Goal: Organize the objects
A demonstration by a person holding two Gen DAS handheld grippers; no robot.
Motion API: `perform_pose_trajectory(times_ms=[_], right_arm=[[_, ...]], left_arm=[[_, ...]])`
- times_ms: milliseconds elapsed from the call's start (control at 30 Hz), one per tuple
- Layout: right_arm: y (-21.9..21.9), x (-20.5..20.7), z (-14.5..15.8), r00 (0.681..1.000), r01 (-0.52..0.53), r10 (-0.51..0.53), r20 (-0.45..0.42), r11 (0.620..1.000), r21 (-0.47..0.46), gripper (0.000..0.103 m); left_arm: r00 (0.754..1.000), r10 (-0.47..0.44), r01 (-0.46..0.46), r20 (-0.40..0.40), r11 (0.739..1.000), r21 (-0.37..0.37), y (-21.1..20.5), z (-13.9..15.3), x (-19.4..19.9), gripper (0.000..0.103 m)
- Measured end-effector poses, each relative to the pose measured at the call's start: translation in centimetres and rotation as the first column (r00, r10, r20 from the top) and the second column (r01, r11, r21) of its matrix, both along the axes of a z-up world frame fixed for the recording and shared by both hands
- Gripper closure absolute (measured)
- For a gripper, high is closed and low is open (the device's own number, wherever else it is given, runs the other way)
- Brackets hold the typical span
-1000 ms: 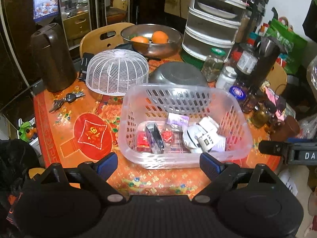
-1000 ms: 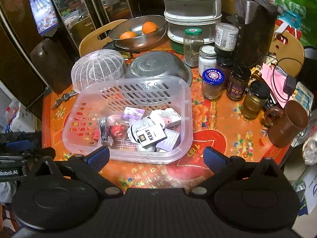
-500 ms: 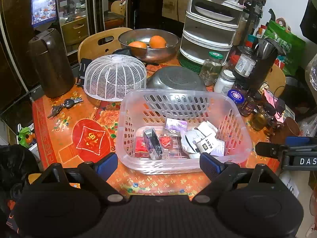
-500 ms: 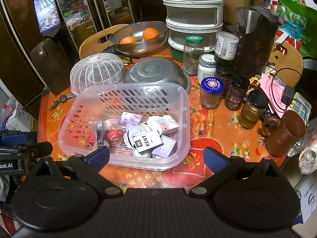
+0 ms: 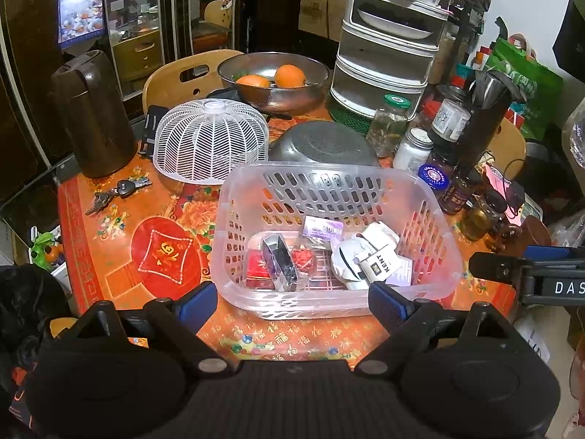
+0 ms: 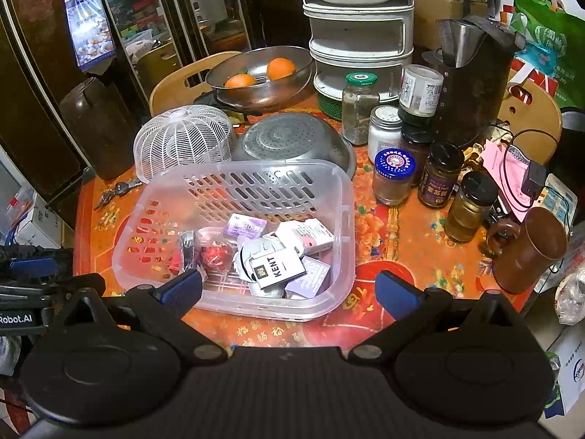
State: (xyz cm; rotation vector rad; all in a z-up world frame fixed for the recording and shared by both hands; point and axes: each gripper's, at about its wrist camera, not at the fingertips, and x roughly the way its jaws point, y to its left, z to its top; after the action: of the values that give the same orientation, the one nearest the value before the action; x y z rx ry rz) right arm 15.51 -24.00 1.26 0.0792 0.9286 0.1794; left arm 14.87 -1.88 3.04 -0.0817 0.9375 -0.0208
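A clear plastic basket (image 5: 329, 186) (image 6: 256, 179) stands on the orange patterned table (image 5: 120, 226). Inside lie several small packs: a white KENT box (image 5: 380, 265) (image 6: 276, 265), a purple pack (image 5: 323, 227) (image 6: 245, 225), a red round wrapper (image 5: 302, 259) (image 6: 214, 256) and a dark wrapped item (image 5: 279, 261). My left gripper (image 5: 289, 301) hangs open, above and short of the basket's near rim, holding nothing. Open and holding nothing as well, my right gripper (image 6: 289, 291) hovers over the near right rim. Each gripper shows at the edge of the other's view.
Behind the basket are a white mesh food cover (image 5: 210, 141), an upturned metal colander (image 6: 292, 141) and a steel bowl with oranges (image 5: 272, 80). Several jars (image 6: 393, 175) and a brown mug (image 6: 526, 252) crowd the right side. Keys (image 5: 117, 192) and a brown jug (image 5: 95, 113) sit at the left.
Both grippers have drawn back and risen slightly, so the basket and table look a little farther away. The fingers stay open and nothing was picked up.
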Motion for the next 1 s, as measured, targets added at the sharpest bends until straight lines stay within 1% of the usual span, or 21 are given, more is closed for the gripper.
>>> perform_pose_trajectory(times_ms=[400, 1000], right_arm=[[0.21, 0.4, -0.38, 1.0, -0.014, 0.014, -0.005, 1.0, 0.0, 0.0], [0.13, 0.52, -0.45, 1.0, -0.013, 0.013, -0.007, 1.0, 0.0, 0.0]], left_arm=[[1.0, 0.018, -0.018, 0.005, 1.0, -0.002, 0.49, 0.08, 0.0, 0.011], [1.0, 0.016, -0.016, 0.007, 1.0, -0.006, 0.44, -0.08, 0.1, 0.011]])
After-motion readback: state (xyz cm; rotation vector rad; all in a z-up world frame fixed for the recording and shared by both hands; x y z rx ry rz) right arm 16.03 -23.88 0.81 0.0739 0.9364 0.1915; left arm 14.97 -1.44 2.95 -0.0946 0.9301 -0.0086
